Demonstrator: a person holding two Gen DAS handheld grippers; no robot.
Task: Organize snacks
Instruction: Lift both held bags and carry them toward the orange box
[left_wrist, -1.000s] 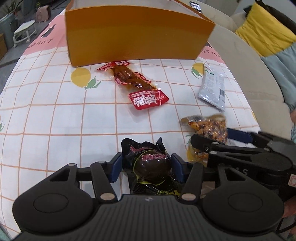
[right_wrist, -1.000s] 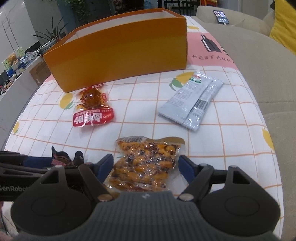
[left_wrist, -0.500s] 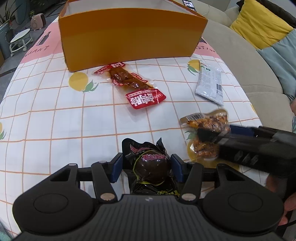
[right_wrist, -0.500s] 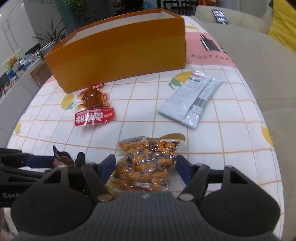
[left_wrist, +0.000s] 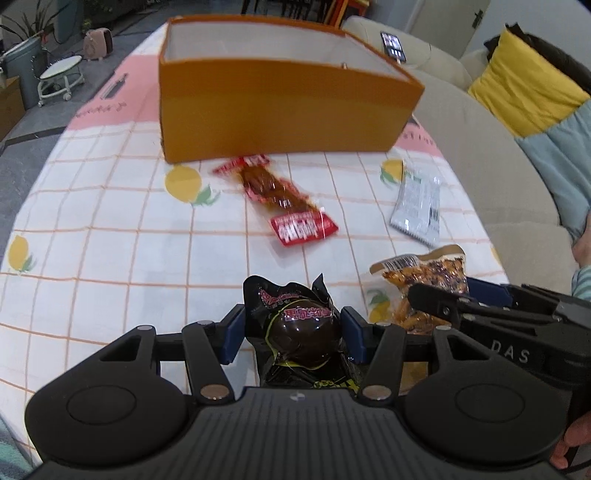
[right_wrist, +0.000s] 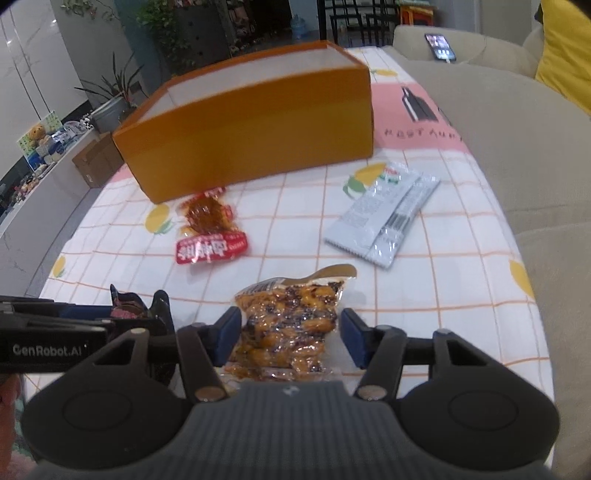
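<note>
Both grippers held a snack, with the orange box (left_wrist: 280, 107) open and waiting at the far end of the surface (left_wrist: 92, 221).

The left gripper (left_wrist: 291, 334) had its jaws clamped on the round belly of the black egg packet (left_wrist: 301, 332); that one looked firm and smooth, likely to slip unless taken across its widest part. The right gripper (right_wrist: 290, 332) had its jaws narrowed around the clear pouch of nuts (right_wrist: 286, 328), the left pad touching the film; whether the right pad pressed was hard to tell. The pouch looked light, lumpy and crinkly, best gripped mid-body rather than by its thin sealed edge. The red packet (left_wrist: 284, 203) and the silver sachet (left_wrist: 417, 203) lay flat near the box, both thin, limp and awkward to lift off the cloth.
</note>
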